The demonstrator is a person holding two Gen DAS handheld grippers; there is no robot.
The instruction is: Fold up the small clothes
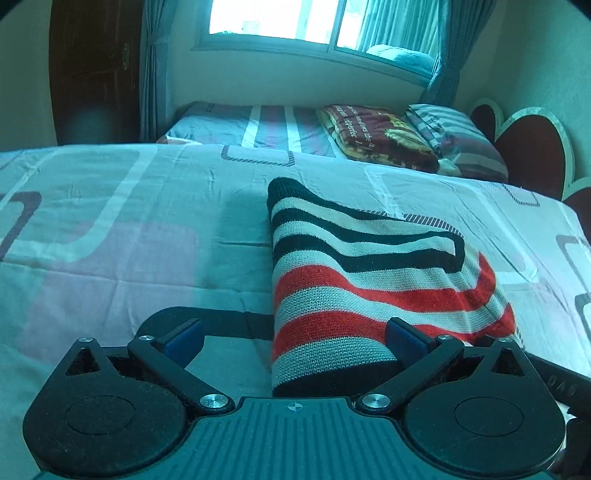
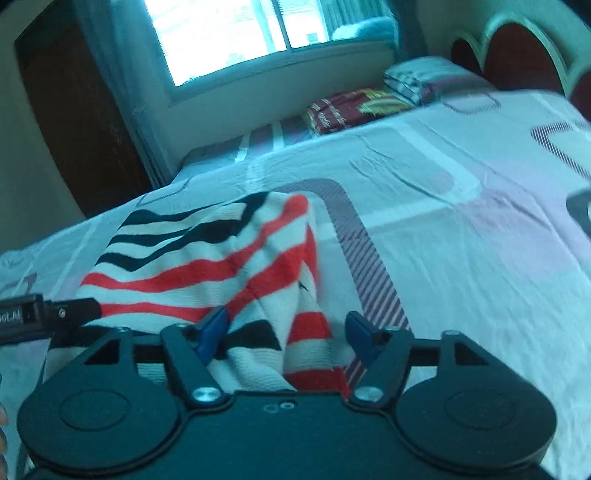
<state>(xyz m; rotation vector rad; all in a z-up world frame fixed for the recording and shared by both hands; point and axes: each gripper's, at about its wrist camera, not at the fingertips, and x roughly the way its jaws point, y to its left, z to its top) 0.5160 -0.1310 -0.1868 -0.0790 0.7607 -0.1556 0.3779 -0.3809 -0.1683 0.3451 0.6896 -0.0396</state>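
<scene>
A knitted garment with black, red and white stripes lies folded on the patterned bed sheet. My left gripper hovers low over its near left edge, open wide; the right pad is above the knit and the left pad is over bare sheet. In the right wrist view the same garment lies rumpled, and a fold of it runs between the fingers of my right gripper. Those jaws stand apart and do not pinch the cloth. Part of the left gripper shows at the left edge.
A second bed stands behind, with a folded dark red blanket and a striped pillow. A red headboard is at the right, a dark wooden door at the left, and a curtained window at the back.
</scene>
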